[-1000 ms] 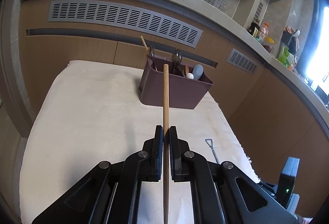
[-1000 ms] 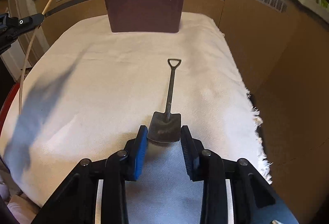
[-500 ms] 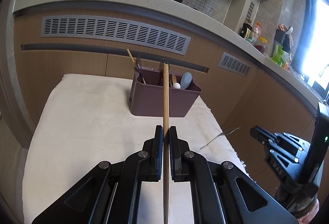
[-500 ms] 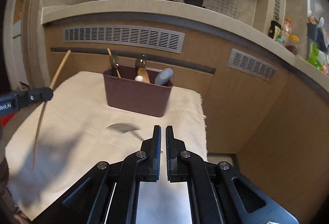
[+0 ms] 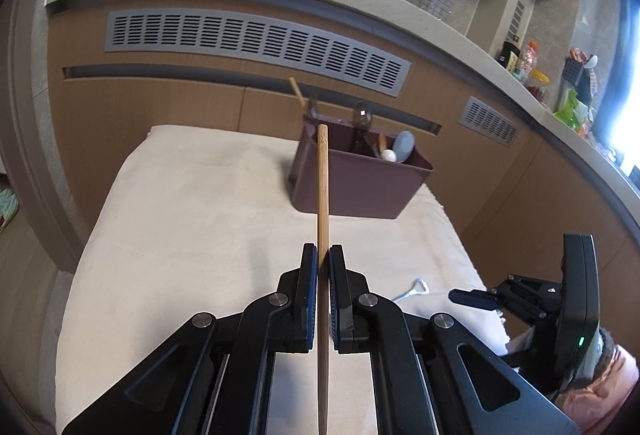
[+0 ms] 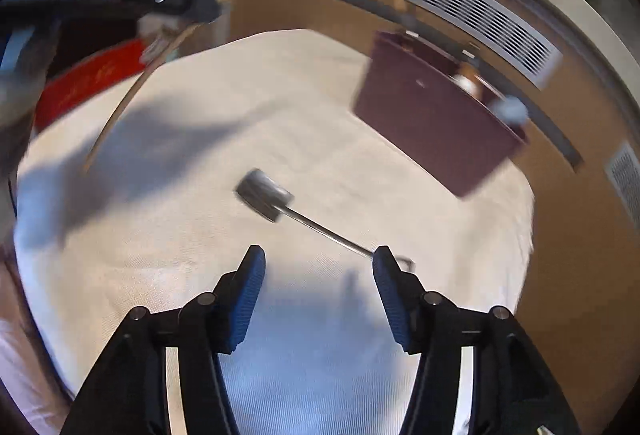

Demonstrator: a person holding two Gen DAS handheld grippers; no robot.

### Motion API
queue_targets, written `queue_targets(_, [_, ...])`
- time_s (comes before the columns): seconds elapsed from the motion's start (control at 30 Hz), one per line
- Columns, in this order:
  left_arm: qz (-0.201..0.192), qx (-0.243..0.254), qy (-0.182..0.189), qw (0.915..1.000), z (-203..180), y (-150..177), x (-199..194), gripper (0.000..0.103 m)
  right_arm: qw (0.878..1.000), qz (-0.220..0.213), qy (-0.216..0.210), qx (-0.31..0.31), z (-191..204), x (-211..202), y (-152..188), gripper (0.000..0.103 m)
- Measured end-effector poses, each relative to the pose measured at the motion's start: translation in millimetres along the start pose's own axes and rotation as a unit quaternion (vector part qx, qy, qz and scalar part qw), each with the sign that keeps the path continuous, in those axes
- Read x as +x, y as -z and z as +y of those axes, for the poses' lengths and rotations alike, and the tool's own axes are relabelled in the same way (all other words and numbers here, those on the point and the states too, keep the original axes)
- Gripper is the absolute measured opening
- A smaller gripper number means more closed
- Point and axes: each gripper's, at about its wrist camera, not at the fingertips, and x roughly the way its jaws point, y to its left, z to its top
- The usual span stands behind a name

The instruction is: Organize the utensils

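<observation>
- The left gripper (image 5: 323,267), black with blue-lined pads, is clamped on a long, thin bamboo chopstick (image 5: 322,195) that runs straight forward between its fingers.
- Ahead of the left gripper's tips, a little to the right, stands a dark maroon rectangular plastic utensil holder (image 5: 360,183) on a cream cloth-covered table (image 5: 180,219). The chopstick's far end lines up with the holder's left rim.
- Inside the holder are a metal spoon, a grey-blue spoon, a small white round-ended piece and another wooden stick.
- The right gripper (image 6: 318,263) has its fingers spread wide apart, holding nothing; this view is motion-blurred.
- Just beyond its tips lies a small metal shovel-shaped spoon (image 6: 264,191) flat on the cloth, blade ahead and left of centre. Its thin handle slants back to the right fingertip (image 6: 386,263), where its loop end sits; contact cannot be told.
- The maroon holder (image 6: 432,115) is farther ahead, to the right.
</observation>
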Motion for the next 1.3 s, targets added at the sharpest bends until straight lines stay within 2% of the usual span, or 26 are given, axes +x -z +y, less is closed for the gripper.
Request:
queue_targets(0.1, [0.004, -0.010, -0.007, 0.9999, 10, -1, 4, 0.006, 0.998, 0.002, -0.043, -0.056, 9, 18, -16, 0.053])
queue_targets(0.27, [0.014, -0.024, -0.012, 0.9996, 22, -3, 9, 0.006, 0.991, 0.028, -0.094, -0.093, 6, 52, -39, 0.054])
queue_targets(0.37, [0.019, -0.027, -0.015, 0.9993, 27, -4, 13, 0.006, 0.984, 0.045, -0.120, -0.125, 3, 72, -46, 0.058])
queue_targets(0.47, [0.024, -0.033, -0.017, 0.9990, 30, -6, 18, 0.006, 0.980, 0.051, -0.155, -0.117, -2, 84, -56, 0.060])
queue_targets(0.57, [0.032, -0.037, -0.016, 0.9987, 32, -6, 22, 0.006, 0.976, 0.070, -0.190, -0.077, -11, 93, -63, 0.055])
queue_targets(0.73, [0.044, -0.036, -0.015, 0.9982, 32, -5, 28, 0.006, 0.981, 0.059, -0.177, -0.054, -8, 84, -51, 0.053])
queue_targets(0.77, [0.046, -0.035, -0.013, 0.9982, 32, -6, 30, 0.006, 0.982, 0.058, -0.174, -0.046, -7, 81, -49, 0.047])
queue_targets(0.8, [0.048, -0.034, -0.013, 0.9982, 30, -5, 32, 0.006, 0.983, 0.056, -0.173, -0.038, -5, 79, -49, 0.032])
queue_targets(0.9, [0.051, -0.031, -0.014, 0.9981, 28, -4, 33, 0.006, 0.987, 0.062, -0.149, -0.009, -3, 75, -51, 0.030])
queue_targets(0.97, [0.051, -0.030, -0.014, 0.9981, 26, -2, 31, 0.006, 0.989, 0.064, -0.131, 0.034, -7, 68, -49, 0.030])
queue_targets(1.03, [0.048, -0.031, -0.008, 0.9983, 24, -2, 28, 0.006, 0.989, 0.042, -0.120, 0.079, -16, 49, -43, 0.030])
queue_targets(1.1, [0.043, -0.026, -0.004, 0.9987, 19, -2, 26, 0.006, 0.987, 0.001, -0.101, 0.124, -30, 21, -38, 0.030])
queue_targets(1.2, [0.028, -0.015, 0.009, 0.9995, 5, -8, 23, 0.006, 0.977, -0.056, -0.081, 0.190, -56, -20, -33, 0.030])
queue_targets(1.3, [0.001, 0.015, 0.023, 0.9996, -20, -28, 15, 0.006, 0.965, -0.120, -0.059, 0.225, -82, -63, -47, 0.029])
